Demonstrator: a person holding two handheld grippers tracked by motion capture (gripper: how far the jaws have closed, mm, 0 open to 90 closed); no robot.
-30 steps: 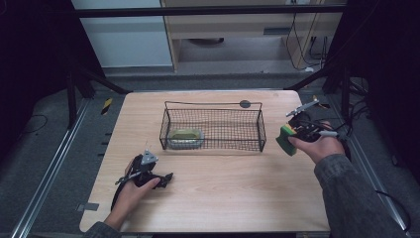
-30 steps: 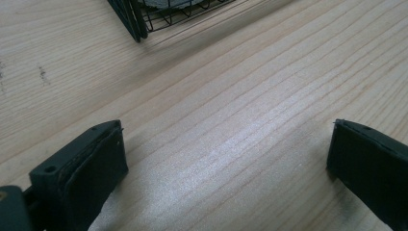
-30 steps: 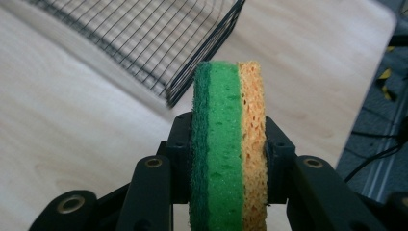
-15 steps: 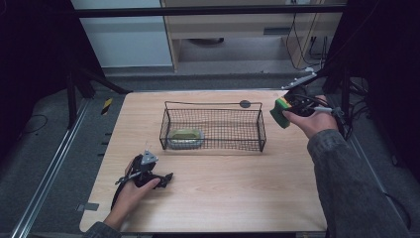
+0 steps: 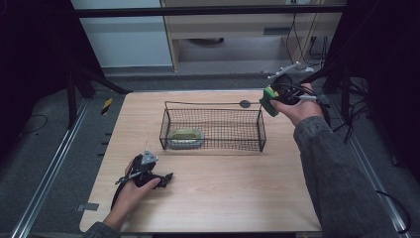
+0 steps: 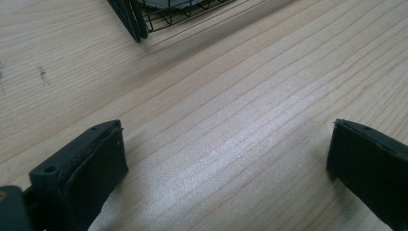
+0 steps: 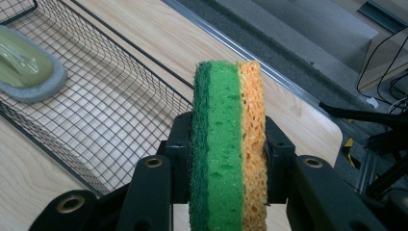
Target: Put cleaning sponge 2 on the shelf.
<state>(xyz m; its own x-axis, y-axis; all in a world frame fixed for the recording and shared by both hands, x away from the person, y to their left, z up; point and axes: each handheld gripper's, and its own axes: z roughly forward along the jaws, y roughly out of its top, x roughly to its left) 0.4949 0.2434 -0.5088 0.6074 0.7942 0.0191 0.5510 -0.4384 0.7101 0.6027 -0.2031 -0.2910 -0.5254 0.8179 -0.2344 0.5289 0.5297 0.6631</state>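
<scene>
A person works at a wooden table (image 5: 223, 198) with a gripper in each hand. The right gripper (image 5: 273, 99) is held up in the air by the right end of a black wire basket (image 5: 213, 128), at the far right part of the table. Its jaws are closed on a sponge (image 7: 227, 144), which is pinched between them on its flat faces and stands on edge. The sponge has a green scouring layer on one side and a yellow-orange layer on the other. In the right gripper view, the sponge rises above the jaw tips, with the mesh floor of the basket below and to its left. A pale green object in a grey tray (image 7: 24, 72) lies inside the basket toward its other end, well apart from the sponge.

The left gripper (image 5: 161, 177) rests low on the table near the front left, in front of the basket. Its jaws stand wide apart with nothing between them, only bare wood in the gap.
</scene>
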